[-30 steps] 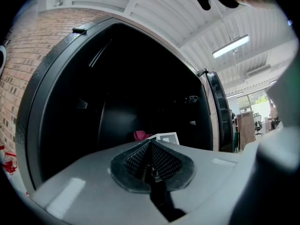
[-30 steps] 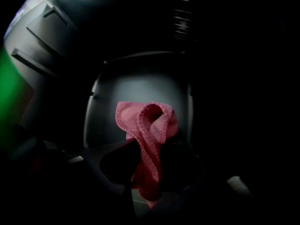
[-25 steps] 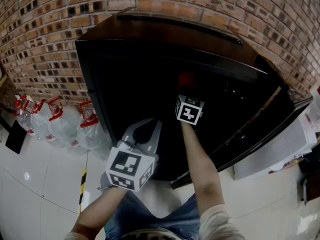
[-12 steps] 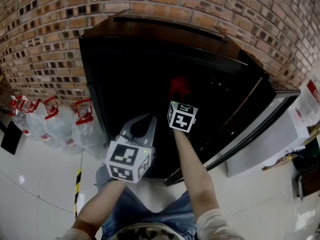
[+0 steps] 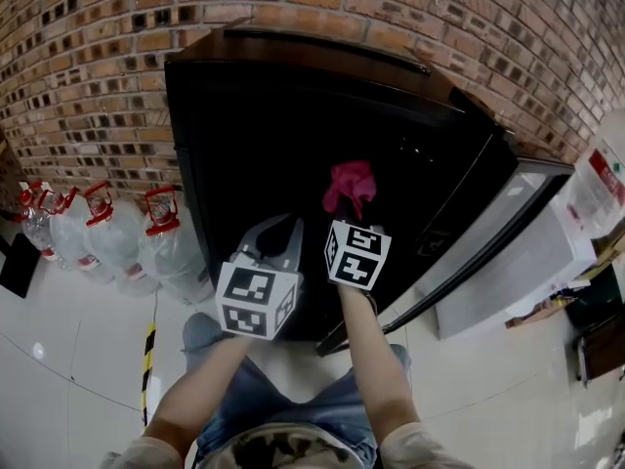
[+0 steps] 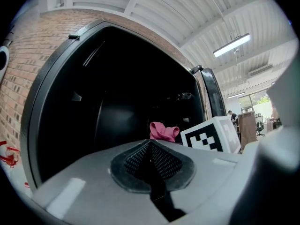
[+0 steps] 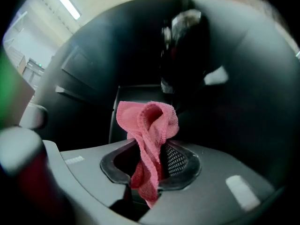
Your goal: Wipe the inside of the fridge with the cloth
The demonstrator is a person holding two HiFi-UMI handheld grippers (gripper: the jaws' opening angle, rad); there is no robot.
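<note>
Cloth [image 5: 349, 186] at open fridge [image 5: 293, 52] mouth

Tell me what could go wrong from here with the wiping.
1. The right hand-held gripper pinches the cloth by one bunched fold; wiping pressure might tug it loose.
2. The fridge interior is very dark, so patches could be missed or fittings inside bumped.
</note>
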